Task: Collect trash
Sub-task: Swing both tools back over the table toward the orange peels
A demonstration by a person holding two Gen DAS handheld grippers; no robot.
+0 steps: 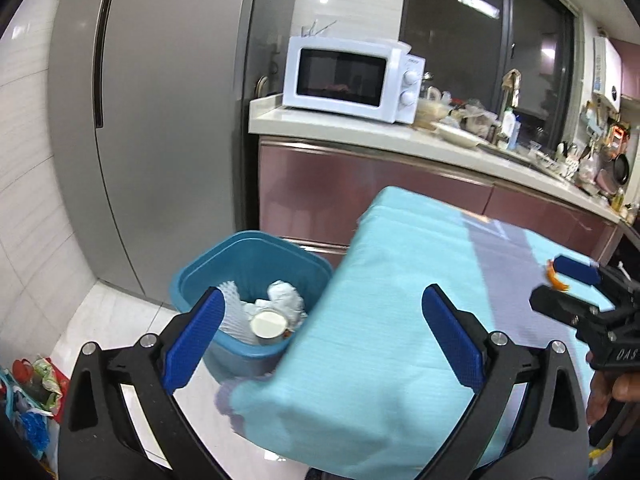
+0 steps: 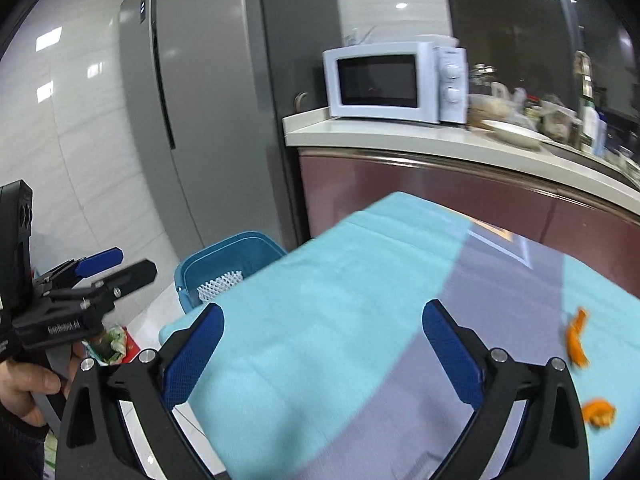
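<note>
Both tongs spread, empty, over the table by the bin.

We read "DAS" on the right gripper [image 1: 576, 280] and "GenRobot.AI" on the left gripper [image 2: 116, 266]; our left gripper's jaws and the right's gape, nothing between. Curled orange peels [image 2: 576, 338] lie on the smooth teal cloth [image 2: 360, 280]. Blue plastic bin [image 1: 248, 256] on the floor holds foam net, crumpled tissue and a paper cup [image 1: 269, 324].

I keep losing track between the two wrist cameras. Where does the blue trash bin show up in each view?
Left wrist view: the blue trash bin sits lower centre-left, on the floor beside the table, trash visible inside.
Right wrist view: the bin is centre-left, partly hidden behind the table's edge.
Shared landmark: the white microwave on the counter, up and right of the bin.
</note>
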